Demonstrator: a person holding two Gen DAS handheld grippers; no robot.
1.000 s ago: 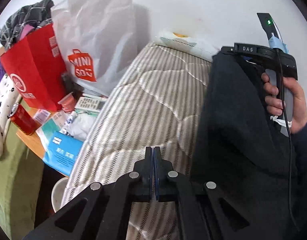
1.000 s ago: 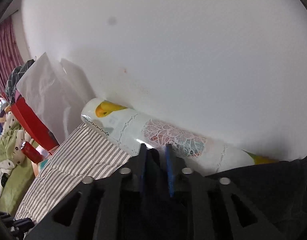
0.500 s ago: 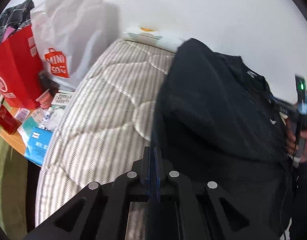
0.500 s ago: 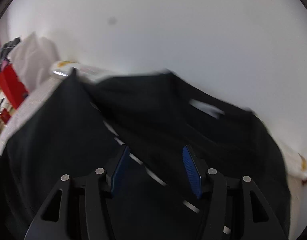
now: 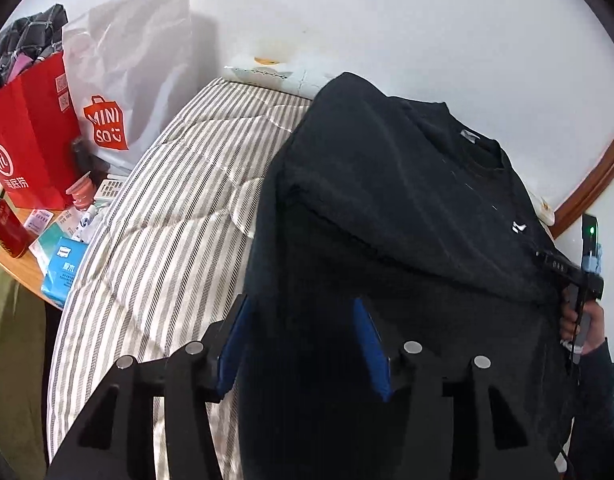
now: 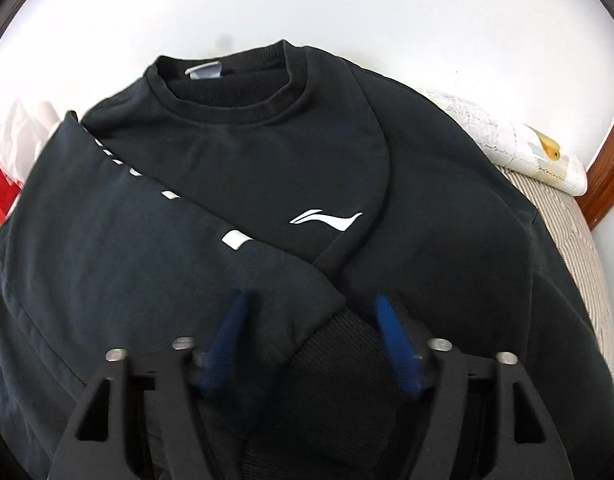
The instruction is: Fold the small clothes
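Note:
A black sweatshirt (image 5: 387, 184) with a white chest logo (image 6: 327, 218) lies front up on the striped bed (image 5: 167, 232). One sleeve (image 6: 155, 240) is folded across the chest, and its ribbed cuff (image 6: 339, 356) ends at my right gripper (image 6: 311, 308). That gripper's jaws are closing, with the cuff between the blue pads (image 6: 399, 352), which do not press on it. My left gripper (image 5: 303, 320) hangs over the sweatshirt's left edge, its jaws opening and the cloth loose below them. A hand (image 5: 579, 320) holds the right gripper at the right edge of the left wrist view.
A side table (image 5: 23, 272) left of the bed carries a red paper bag (image 5: 31, 136), a white Miniso bag (image 5: 127, 80), a red can (image 5: 5, 228) and a blue tissue pack (image 5: 65, 272). A patterned pillow (image 6: 519, 148) lies along the white wall. Wooden trim (image 5: 587, 188) runs at the right.
My left gripper has gone from shut to open. The right gripper let go of the black cloth, swung from the bed's left end to the sweatshirt's front, then narrowed. The sweatshirt now lies flat.

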